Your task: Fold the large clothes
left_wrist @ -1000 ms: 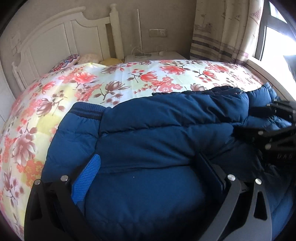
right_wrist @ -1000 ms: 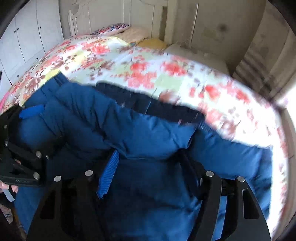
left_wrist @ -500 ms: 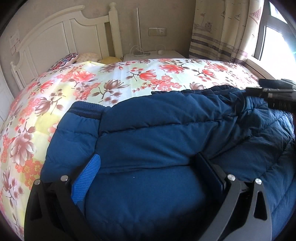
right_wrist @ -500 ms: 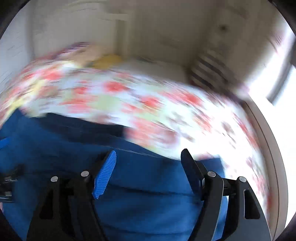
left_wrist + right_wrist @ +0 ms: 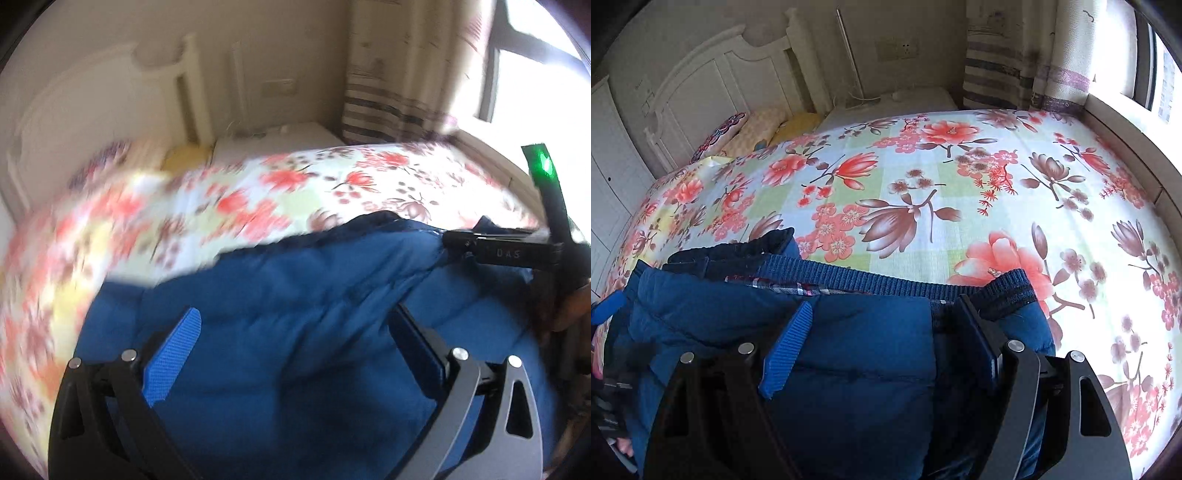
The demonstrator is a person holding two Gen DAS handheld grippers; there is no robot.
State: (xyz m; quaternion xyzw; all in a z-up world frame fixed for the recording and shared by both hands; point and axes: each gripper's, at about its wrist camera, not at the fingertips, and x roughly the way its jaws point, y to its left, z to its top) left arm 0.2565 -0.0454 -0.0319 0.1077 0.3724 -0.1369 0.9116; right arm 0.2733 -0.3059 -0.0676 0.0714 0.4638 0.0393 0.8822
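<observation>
A puffy blue jacket (image 5: 314, 295) lies on the flowered bed sheet (image 5: 960, 184). My left gripper (image 5: 295, 339) is closed on a thick fold of it, which bulges between the blue pad (image 5: 173, 362) and the black finger. At the right of that view, my right gripper (image 5: 448, 242) grips the jacket's raised edge and pulls it taut. In the right wrist view, my right gripper (image 5: 882, 343) holds the jacket (image 5: 868, 387) by its ribbed hem (image 5: 886, 282), with plaid lining showing. The left gripper's pad (image 5: 602, 310) shows at the far left.
A white headboard (image 5: 713, 85) and pillows (image 5: 757, 129) stand at the far end of the bed. A nightstand (image 5: 897, 101) sits beside a striped curtain (image 5: 1008, 59) and a bright window (image 5: 535, 74). A low ledge (image 5: 1126, 125) runs along the bed's right side.
The right gripper has swung rightward and rolled, carrying the jacket's hem with it, and now faces the headboard. The left gripper has shifted with its fold; its view is blurred.
</observation>
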